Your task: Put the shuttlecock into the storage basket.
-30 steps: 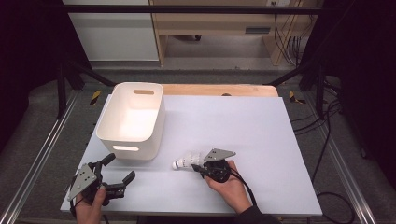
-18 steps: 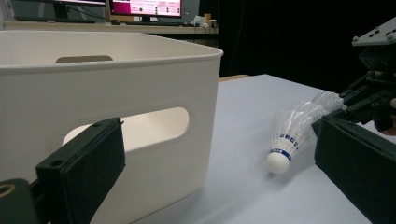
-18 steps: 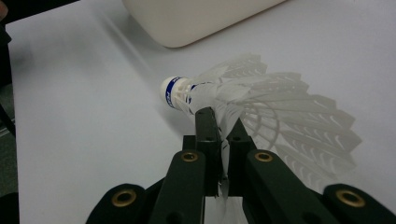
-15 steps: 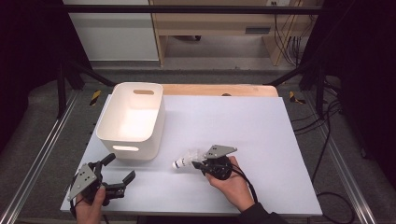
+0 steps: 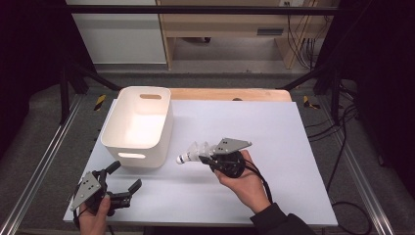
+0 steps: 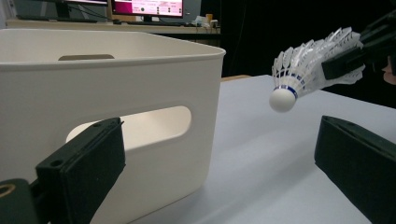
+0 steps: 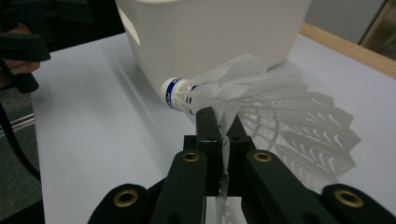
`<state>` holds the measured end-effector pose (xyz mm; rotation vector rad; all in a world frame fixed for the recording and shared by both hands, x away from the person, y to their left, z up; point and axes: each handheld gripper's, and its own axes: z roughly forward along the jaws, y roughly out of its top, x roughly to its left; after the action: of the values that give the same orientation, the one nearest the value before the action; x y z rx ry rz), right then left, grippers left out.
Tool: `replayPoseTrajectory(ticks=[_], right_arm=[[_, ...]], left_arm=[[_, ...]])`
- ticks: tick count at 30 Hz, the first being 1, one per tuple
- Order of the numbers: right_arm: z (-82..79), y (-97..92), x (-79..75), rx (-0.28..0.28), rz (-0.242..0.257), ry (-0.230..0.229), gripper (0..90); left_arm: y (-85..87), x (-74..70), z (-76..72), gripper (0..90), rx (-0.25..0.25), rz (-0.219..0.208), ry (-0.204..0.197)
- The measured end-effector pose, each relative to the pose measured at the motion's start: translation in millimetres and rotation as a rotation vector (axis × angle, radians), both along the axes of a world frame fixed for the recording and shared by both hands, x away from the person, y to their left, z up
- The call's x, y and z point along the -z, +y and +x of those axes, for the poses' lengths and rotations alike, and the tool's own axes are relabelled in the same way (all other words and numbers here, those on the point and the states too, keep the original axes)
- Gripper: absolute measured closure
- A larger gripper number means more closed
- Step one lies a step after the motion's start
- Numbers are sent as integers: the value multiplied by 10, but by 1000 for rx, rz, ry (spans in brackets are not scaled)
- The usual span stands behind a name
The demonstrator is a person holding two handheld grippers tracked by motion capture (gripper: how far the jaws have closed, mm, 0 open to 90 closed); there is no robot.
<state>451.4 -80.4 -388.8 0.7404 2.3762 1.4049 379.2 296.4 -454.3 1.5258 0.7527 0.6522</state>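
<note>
- White sheeting covers the table (image 5: 293, 147), with a strip of bare wood along its far edge and dark floor and cables around it.
- At the table's left stands a white bin (image 5: 138, 126), open-topped, with a slot handle cut into its near and far walls; it also fills the left of the left gripper view (image 6: 107, 93).
- The right gripper (image 5: 208, 157), gripped in a person's hand at the centre of the near half, has its jaws pressed together on the feather skirt of a shuttlecock (image 5: 193, 153).
- Seen along that gripper's own jaws, the shuttlecock (image 7: 243, 102) lies nearly level, white cork and blue band pointing toward the bin, feathers fanned to the right.
- In the left gripper view the shuttlecock (image 6: 303, 70) hangs clear above the table, just right of the bin's corner.
- The left gripper (image 5: 121, 183) sits at the near left corner, jaws spread wide with nothing between them, pointing toward the bin's near wall.
</note>
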Motion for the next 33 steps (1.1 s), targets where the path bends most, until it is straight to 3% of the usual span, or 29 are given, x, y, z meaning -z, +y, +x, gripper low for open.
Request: replayPoseTrajectory(ticks=[9,16,24,33], right_arm=[[143,159,-464,1,23,-82,889],[272,369,-721,11,17,-129,889],[404,628,-819,6,-1,-153,889],[564,951,-735,12,-54,-170,889]], left_arm=[[-4,1,0,15,1,0,0],[-9,-2,-5,16,3,0,-1],[-15,-4,-1,16,9,5,-2],[-24,-5,-1,16,13,5,-5]])
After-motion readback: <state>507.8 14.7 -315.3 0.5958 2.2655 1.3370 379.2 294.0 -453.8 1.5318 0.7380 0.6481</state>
